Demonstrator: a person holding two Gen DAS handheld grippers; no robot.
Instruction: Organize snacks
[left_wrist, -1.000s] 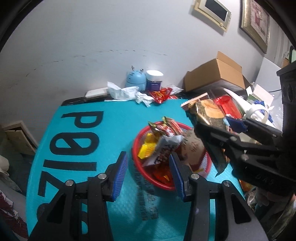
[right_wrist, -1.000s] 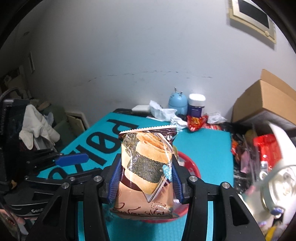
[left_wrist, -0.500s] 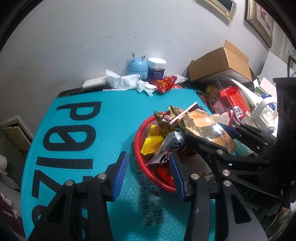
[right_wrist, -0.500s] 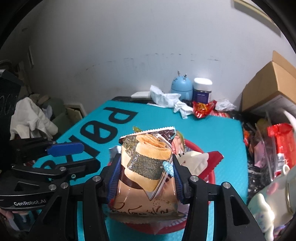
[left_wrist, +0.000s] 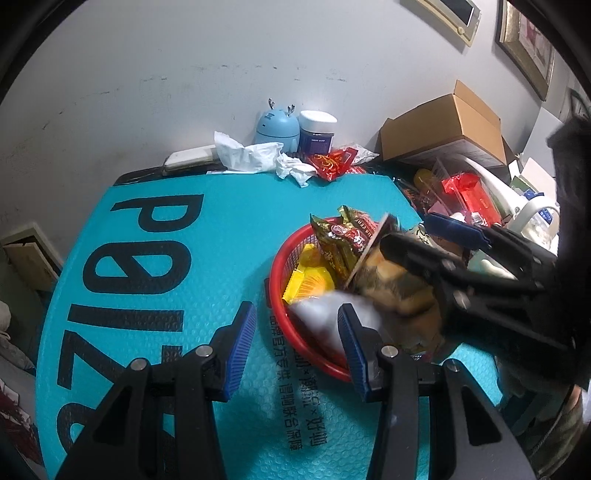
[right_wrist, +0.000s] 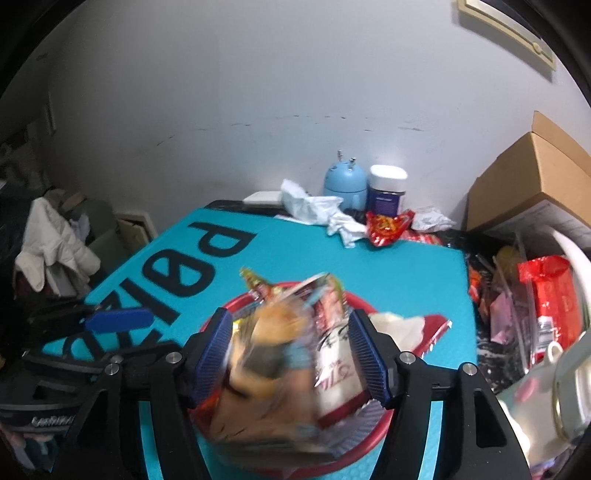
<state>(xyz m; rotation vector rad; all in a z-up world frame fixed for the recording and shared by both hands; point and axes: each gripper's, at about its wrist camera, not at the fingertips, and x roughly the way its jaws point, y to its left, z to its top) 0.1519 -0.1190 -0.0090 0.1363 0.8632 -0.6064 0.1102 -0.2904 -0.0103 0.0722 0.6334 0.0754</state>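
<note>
Right wrist view shows the change plainly: my right gripper (right_wrist: 291, 350) has just been spreading its jaws, and the seaweed snack packet (right_wrist: 266, 365) that sat upright and sharp between the pads half a second ago is now a blur low in the centre of the frame, tipping down into the red basket (right_wrist: 364, 448). It is still between the blue pads, but I see a gap on the right side, so I judge the grip released. The basket already holds a white packet (right_wrist: 336, 365) and other wrappers, and it lies bottom centre on the teal mat (right_wrist: 399, 266).

From the left wrist view, the packet (left_wrist: 391, 284) lies at the right of the basket (left_wrist: 275, 280), beside a yellow packet (left_wrist: 308, 282) and a brown-red one (left_wrist: 341, 240). My left gripper (left_wrist: 295, 325) sits at the bottom of the frame, jaws partly spread and holding nothing, straddling the basket's near rim.

I take this packet as delivered. A red wrapper (right_wrist: 388, 225) by the wall, upper centre, looks like the next candidate.
</note>
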